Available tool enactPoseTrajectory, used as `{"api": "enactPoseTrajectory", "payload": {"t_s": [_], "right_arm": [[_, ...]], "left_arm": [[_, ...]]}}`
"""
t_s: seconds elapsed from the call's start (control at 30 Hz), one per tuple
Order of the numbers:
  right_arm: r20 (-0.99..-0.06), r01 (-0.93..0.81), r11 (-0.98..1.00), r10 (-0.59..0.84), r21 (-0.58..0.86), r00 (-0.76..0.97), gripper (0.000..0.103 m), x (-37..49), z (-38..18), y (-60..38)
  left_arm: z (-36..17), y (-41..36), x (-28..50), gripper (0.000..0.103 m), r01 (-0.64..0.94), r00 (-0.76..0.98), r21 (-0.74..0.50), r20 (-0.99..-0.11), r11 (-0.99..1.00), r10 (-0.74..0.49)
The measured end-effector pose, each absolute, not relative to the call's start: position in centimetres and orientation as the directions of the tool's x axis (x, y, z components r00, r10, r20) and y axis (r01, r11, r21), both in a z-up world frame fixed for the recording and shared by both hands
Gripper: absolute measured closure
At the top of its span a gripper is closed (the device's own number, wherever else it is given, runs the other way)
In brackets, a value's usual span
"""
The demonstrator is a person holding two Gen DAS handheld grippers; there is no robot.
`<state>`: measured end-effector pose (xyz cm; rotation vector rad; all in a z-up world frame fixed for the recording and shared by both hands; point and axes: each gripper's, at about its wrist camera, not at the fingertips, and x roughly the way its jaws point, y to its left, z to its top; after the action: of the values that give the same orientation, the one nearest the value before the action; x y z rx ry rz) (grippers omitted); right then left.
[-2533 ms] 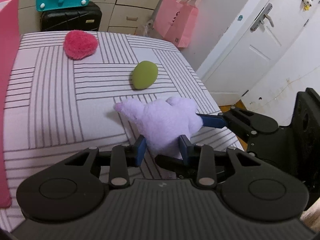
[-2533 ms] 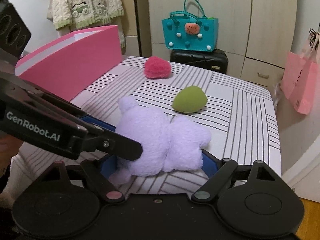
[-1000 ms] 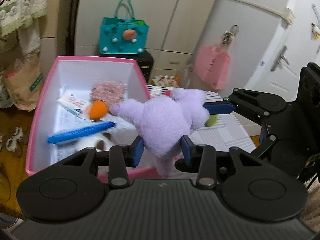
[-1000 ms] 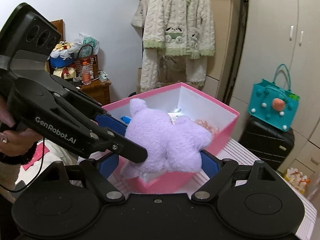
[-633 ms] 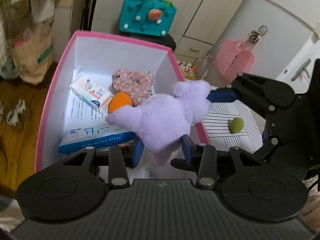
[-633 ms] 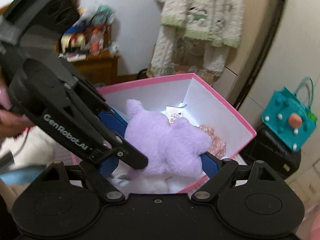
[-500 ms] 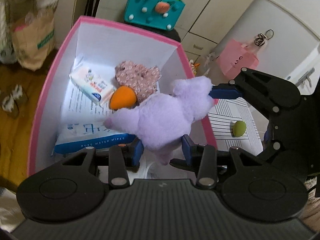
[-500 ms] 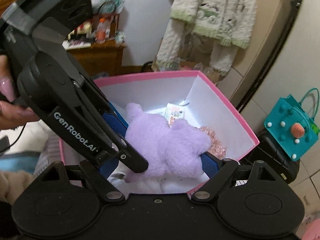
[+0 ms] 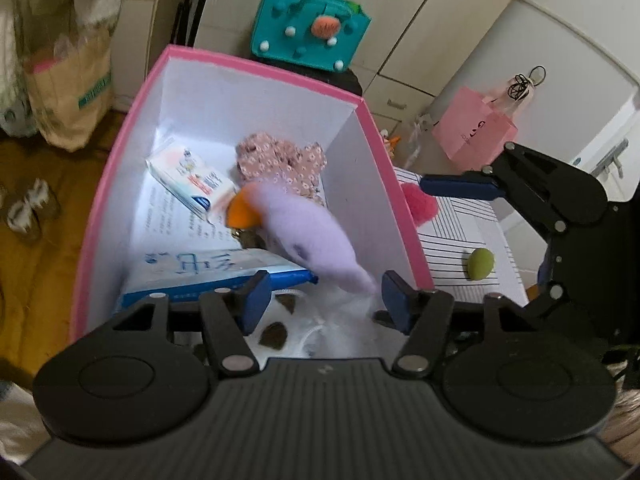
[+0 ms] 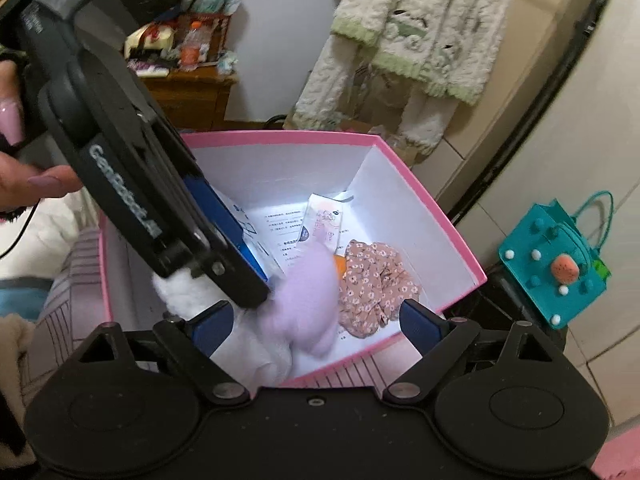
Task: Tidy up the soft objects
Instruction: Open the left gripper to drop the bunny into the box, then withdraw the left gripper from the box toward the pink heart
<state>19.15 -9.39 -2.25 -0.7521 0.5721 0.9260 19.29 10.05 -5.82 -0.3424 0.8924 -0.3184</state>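
Observation:
The purple plush toy (image 9: 308, 236) is blurred in mid-fall inside the pink box (image 9: 260, 66), tipped over an orange piece (image 9: 240, 212) and a floral cloth (image 9: 280, 164). My left gripper (image 9: 324, 296) hangs over the box's near end; its jaws are opening and the pads no longer press the plush. In the right wrist view the plush (image 10: 308, 300) drops between the spread pads of my right gripper (image 10: 316, 322), clear of both. A red plush (image 9: 420, 204) and a green plush (image 9: 481, 263) lie on the striped bed cover (image 9: 472, 232).
The box also holds a blue wipes pack (image 9: 192, 272), a small tissue pack (image 9: 188, 178) and printed paper. A teal bag (image 9: 312, 36) sits behind it and a pink paper bag (image 9: 472, 132) hangs to the right. A cardigan (image 10: 420, 40) hangs beyond the box.
Both grippers have let go of the purple plush, which is falling into the pink box. Both pairs of jaws stand wider apart than before.

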Motion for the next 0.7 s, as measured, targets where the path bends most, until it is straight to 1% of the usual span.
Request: {"api": "enactPoseTrajectory", "payload": {"t_s": [0.2,0.37,0.6,0.7], "right_arm": [[-0.683,-0.839,0.495,0.535,-0.225,0.498,0.011,17.8,-1.4,-11.3],[-0.661,-0.826,0.551,0.576,-0.121,0.481,0.011,16.7,-0.3,-12.6],[-0.635,-0.82,0.564,0.601,-0.095,0.486,0.011,14.0,1.5,-14.2],[-0.635,-0.815,0.576,0.609,-0.057,0.475,0.011,12.9,2.2,-15.3]], "left_arm": [[-4.3,9.7,17.0,0.043,0.167,0.644,-0.298,-0.689,0.94,-0.333],[-2.9,9.1,15.7,0.043,0.192,0.643,-0.259,-0.696,0.947,-0.32],[-0.5,8.3,13.1,0.043,0.213,0.652,-0.219,-0.694,0.952,-0.306],[0.5,8.0,12.0,0.042,0.227,0.651,-0.216,-0.692,0.95,-0.313]]}}
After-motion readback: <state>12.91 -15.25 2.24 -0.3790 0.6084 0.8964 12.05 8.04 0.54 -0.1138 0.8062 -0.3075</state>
